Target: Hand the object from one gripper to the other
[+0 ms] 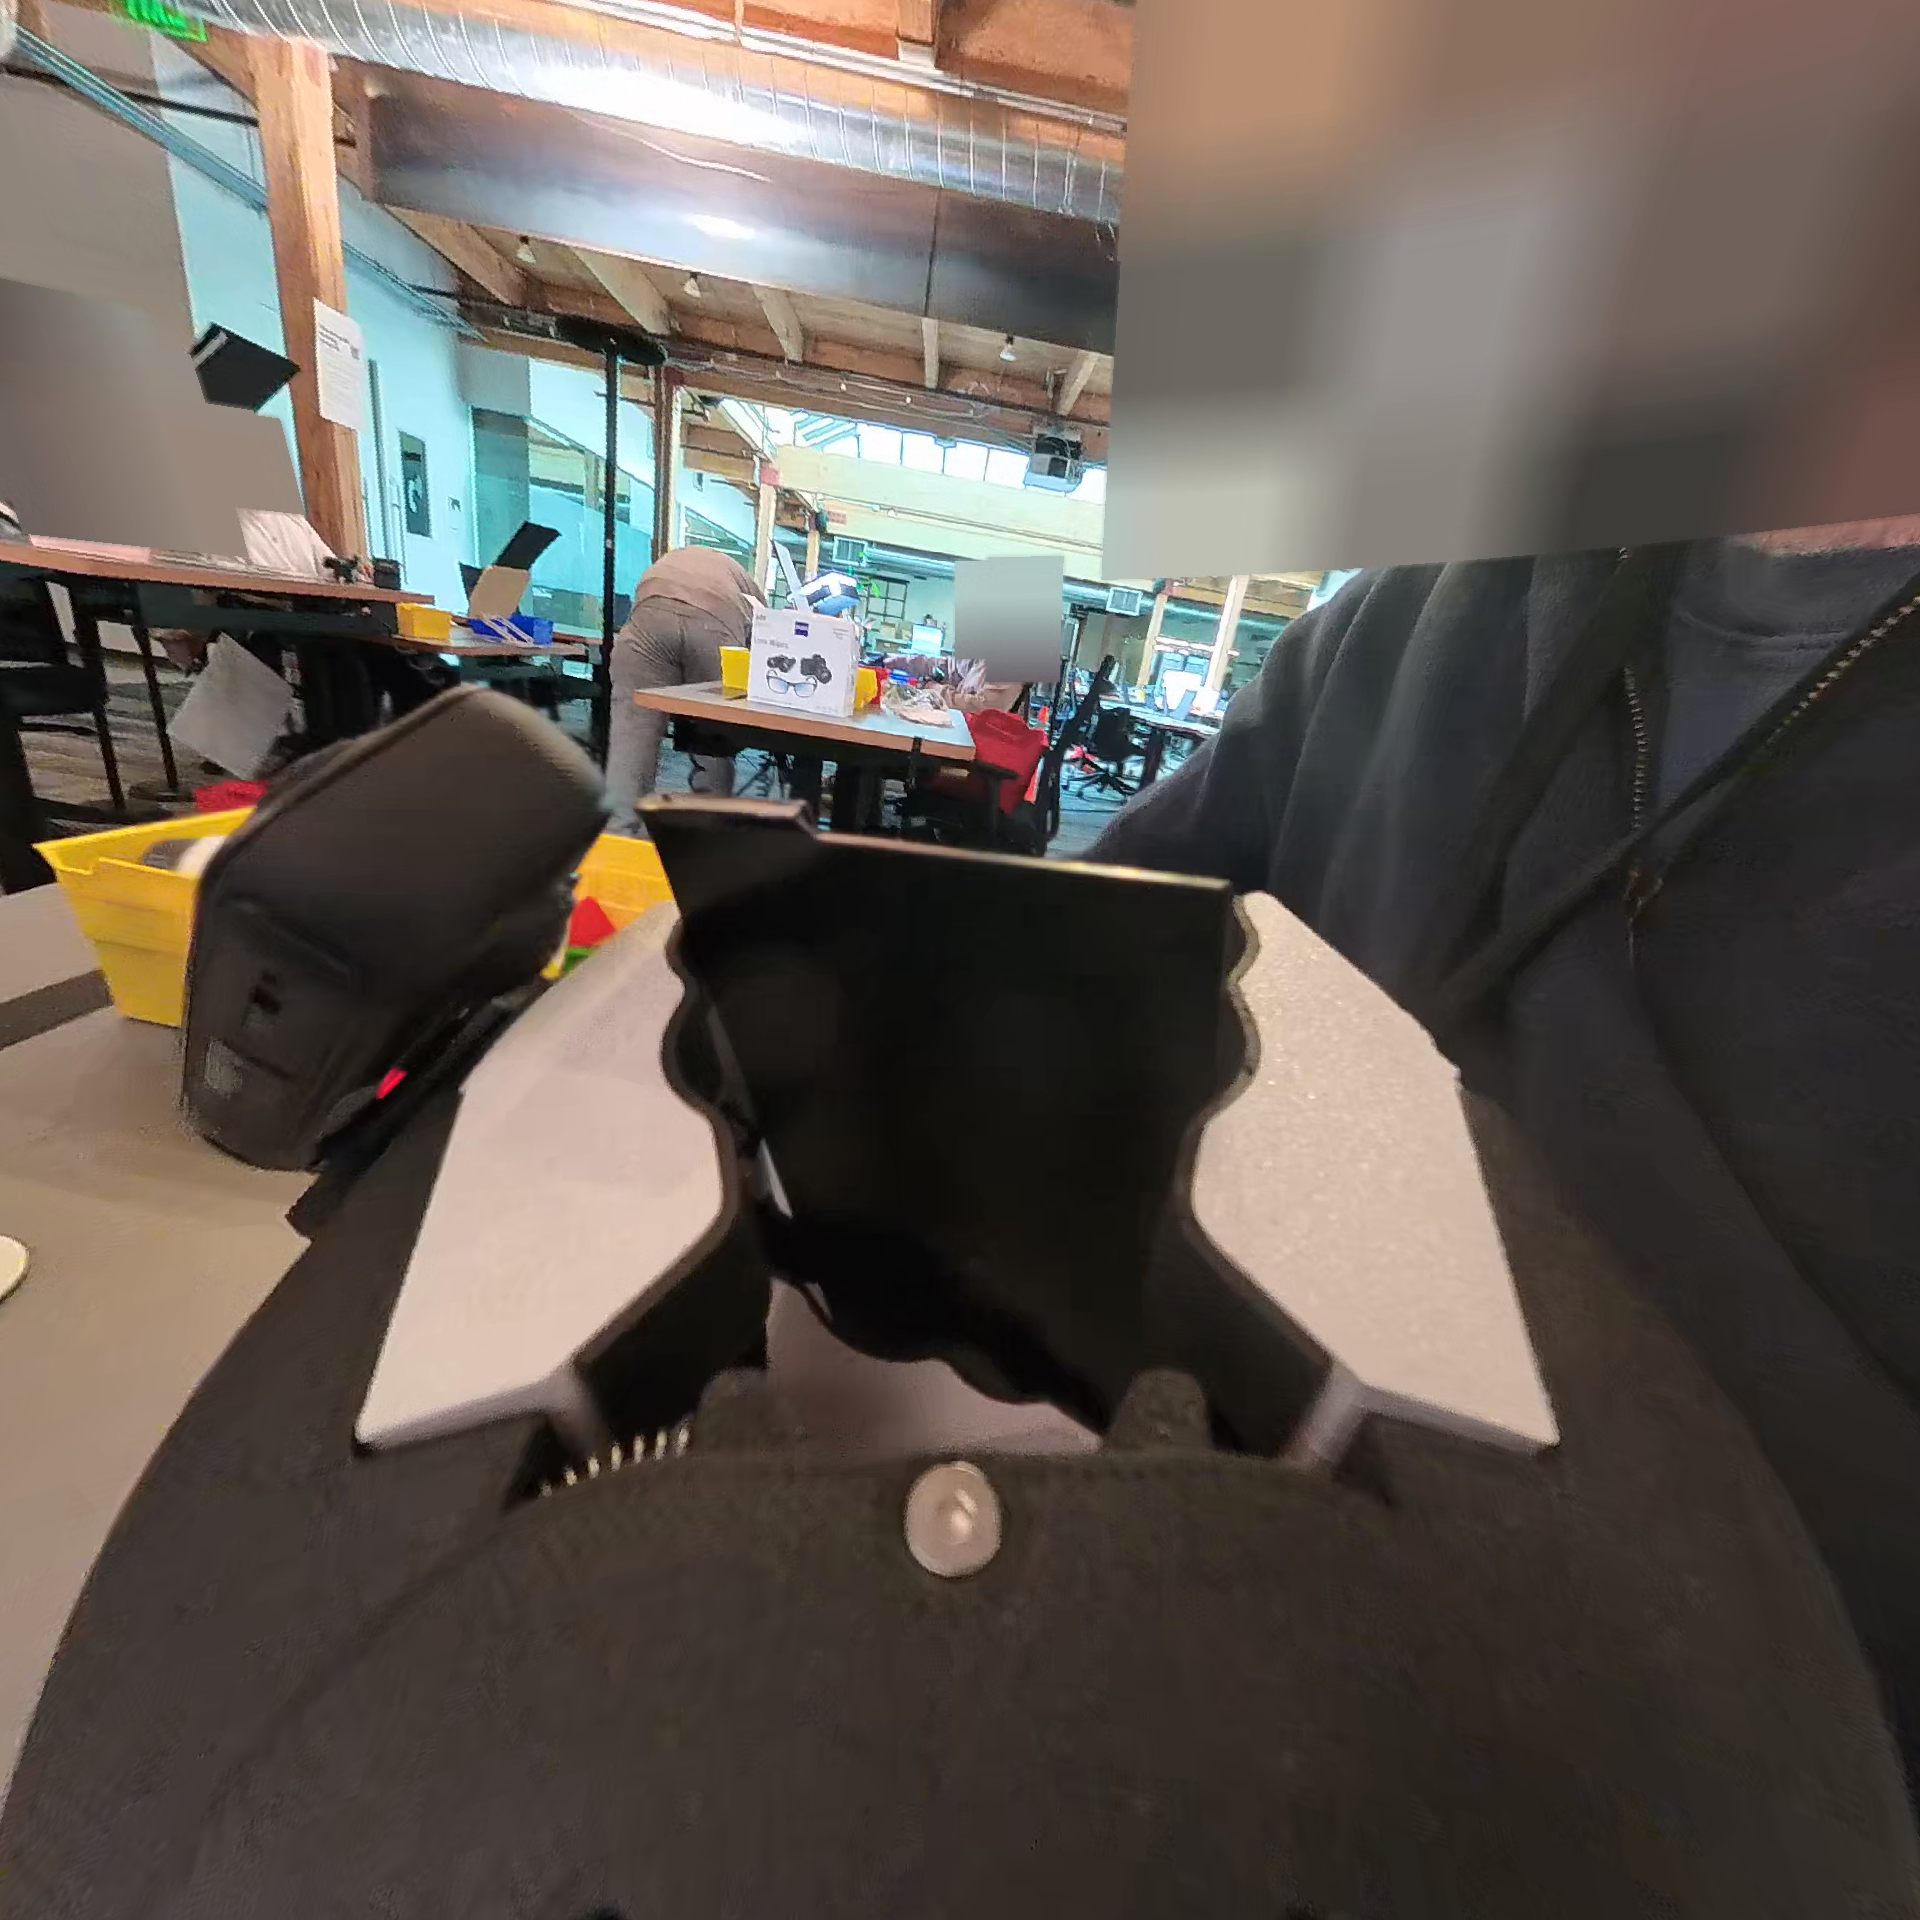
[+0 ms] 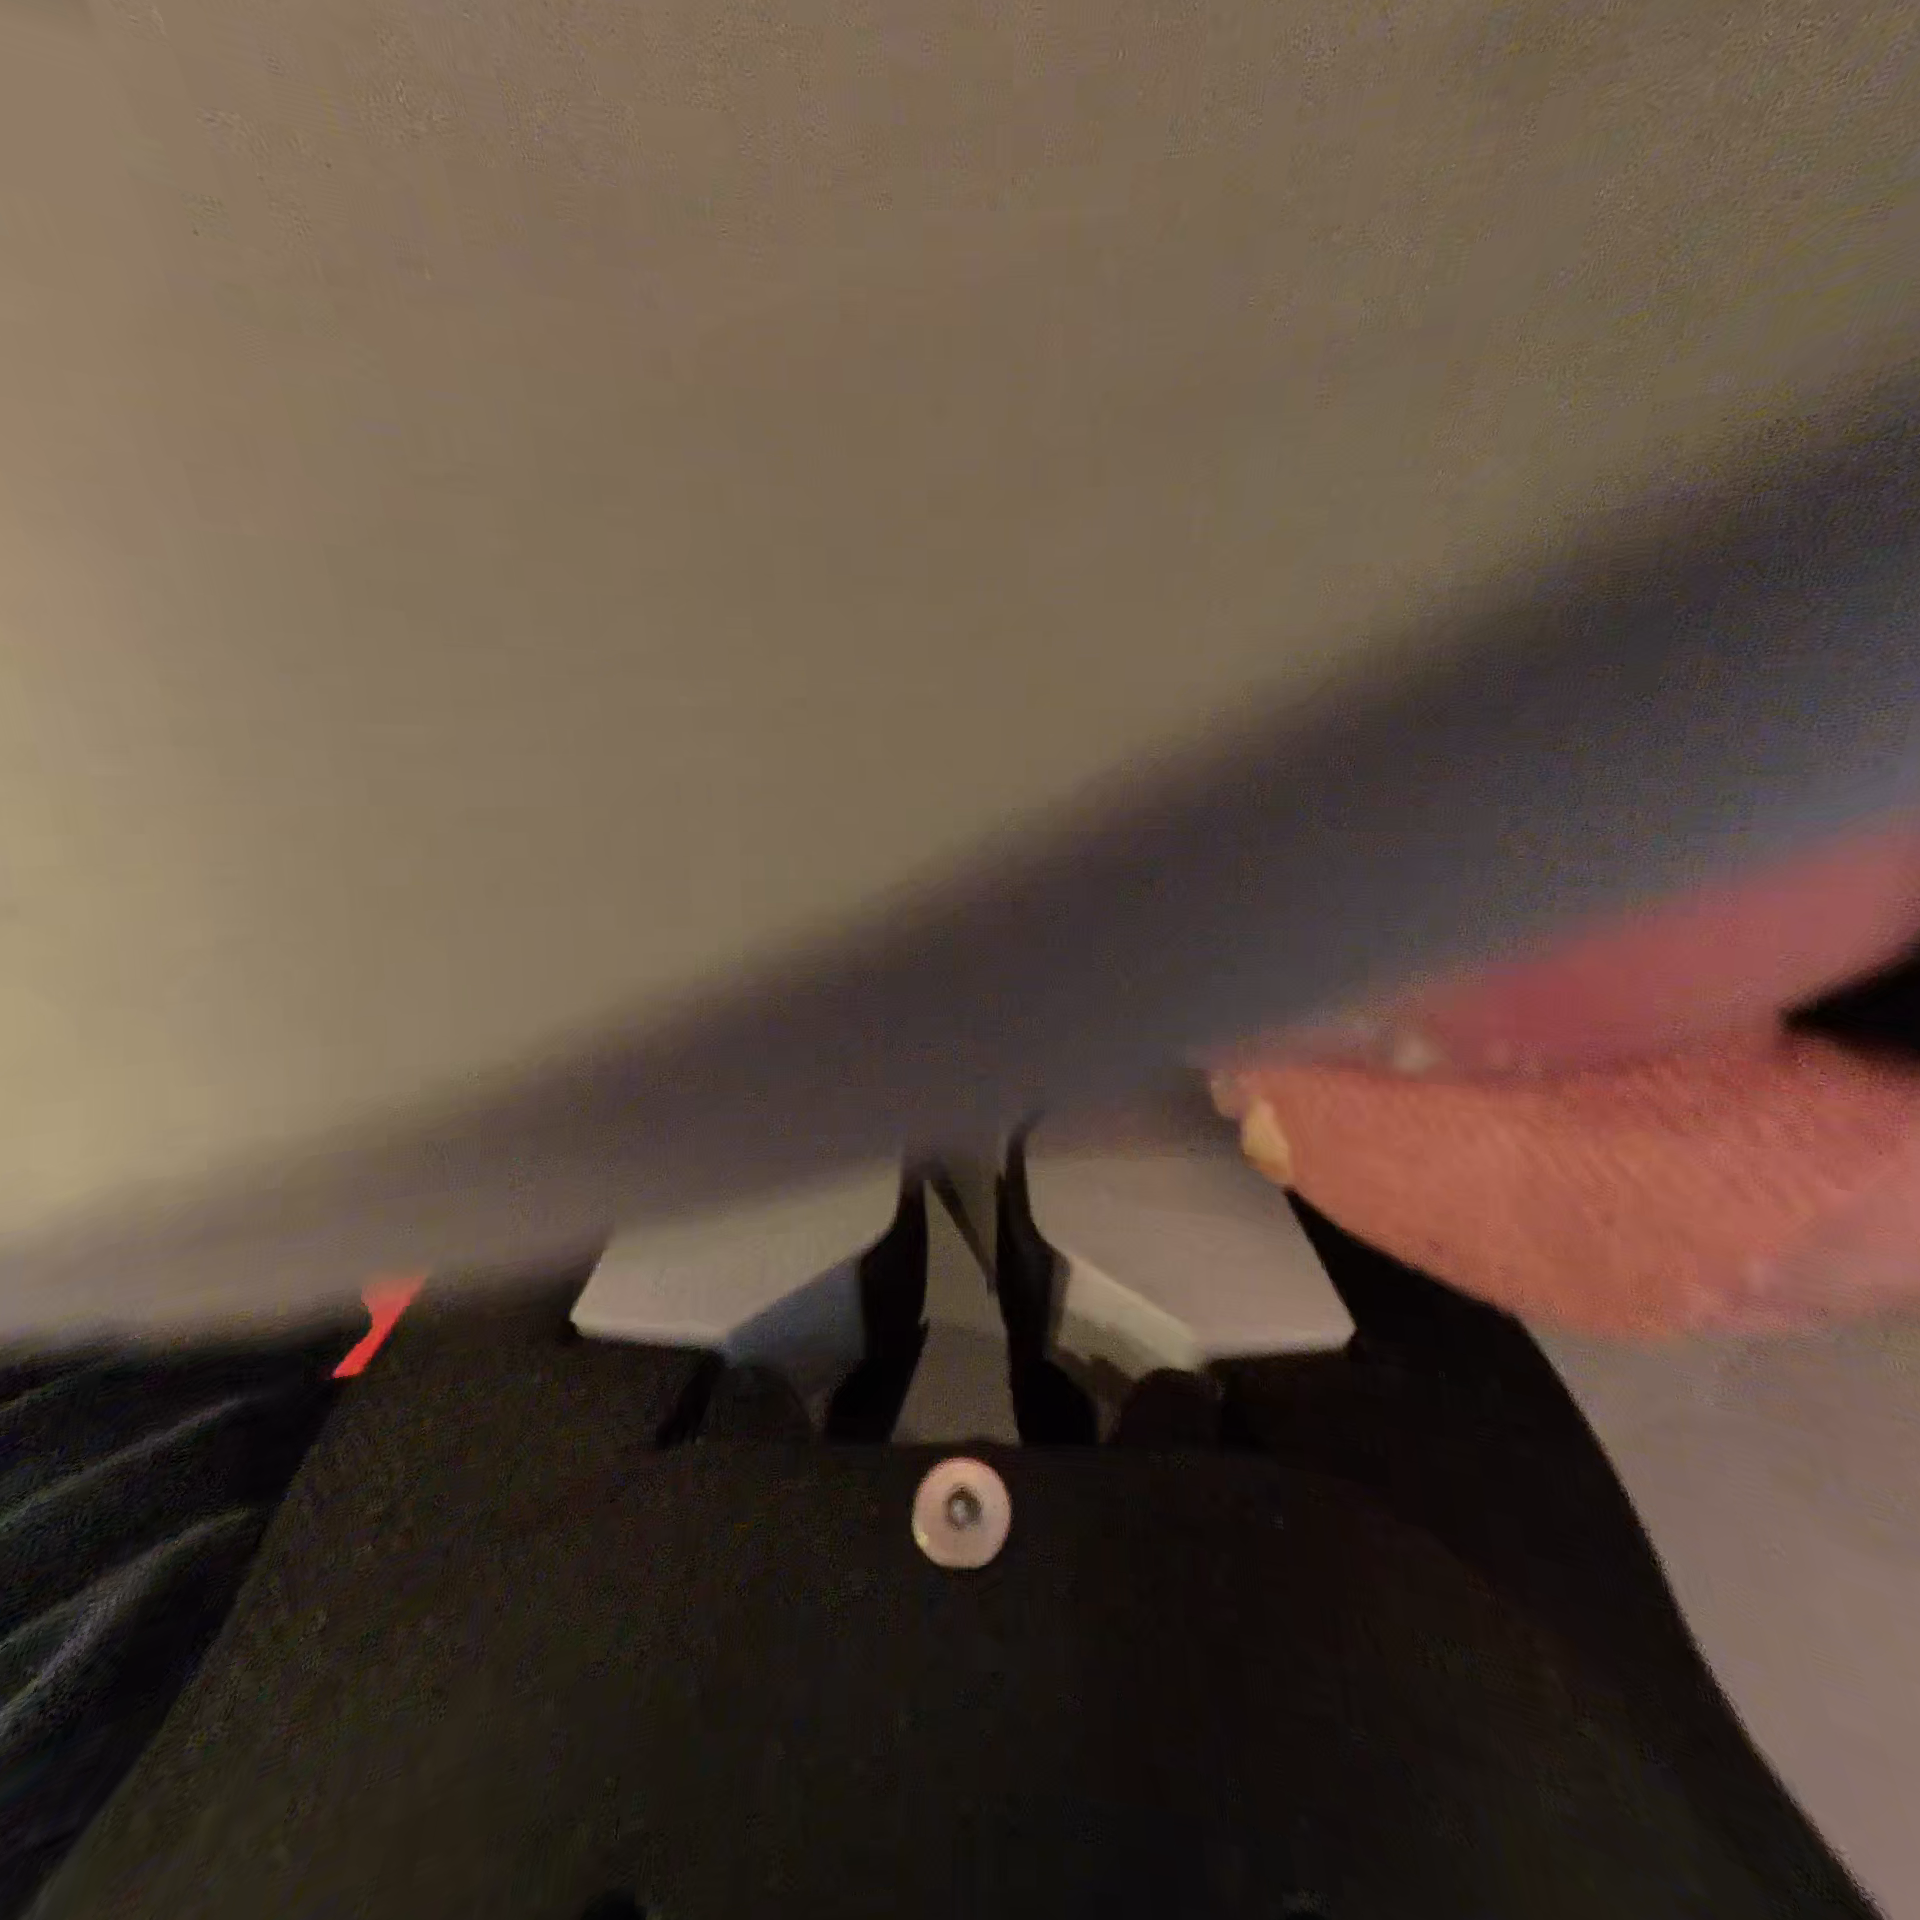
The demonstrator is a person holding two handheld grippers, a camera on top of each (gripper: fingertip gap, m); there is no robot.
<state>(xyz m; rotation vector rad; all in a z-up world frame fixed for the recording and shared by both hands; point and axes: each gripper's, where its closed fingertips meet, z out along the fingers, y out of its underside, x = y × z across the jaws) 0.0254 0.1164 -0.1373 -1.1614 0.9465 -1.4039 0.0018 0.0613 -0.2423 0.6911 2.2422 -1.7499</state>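
Note:
In the left wrist view my left gripper (image 1: 956,914) points up toward a person's chest. Its grey fingers (image 1: 551,1132) are clamped on a flat black panel with a notched top corner (image 1: 966,1060), which stands upright between them. My right gripper shows in that view as a black body (image 1: 384,914) at the left, tipped down onto the grey table (image 1: 94,1174). In the blurred right wrist view my right gripper (image 2: 961,1153) is pressed close to the table surface (image 2: 727,520). Its fingers are almost together with only a thin slit, and nothing shows between them.
A yellow bin (image 1: 125,914) with coloured pieces stands behind the right gripper. A person in a dark zip jacket (image 1: 1610,883) fills the right of the left wrist view. A fingertip (image 2: 1558,1174) lies on the table just right of my right gripper. Other tables stand far behind. There is about 12 cm between the tips of the two grippers.

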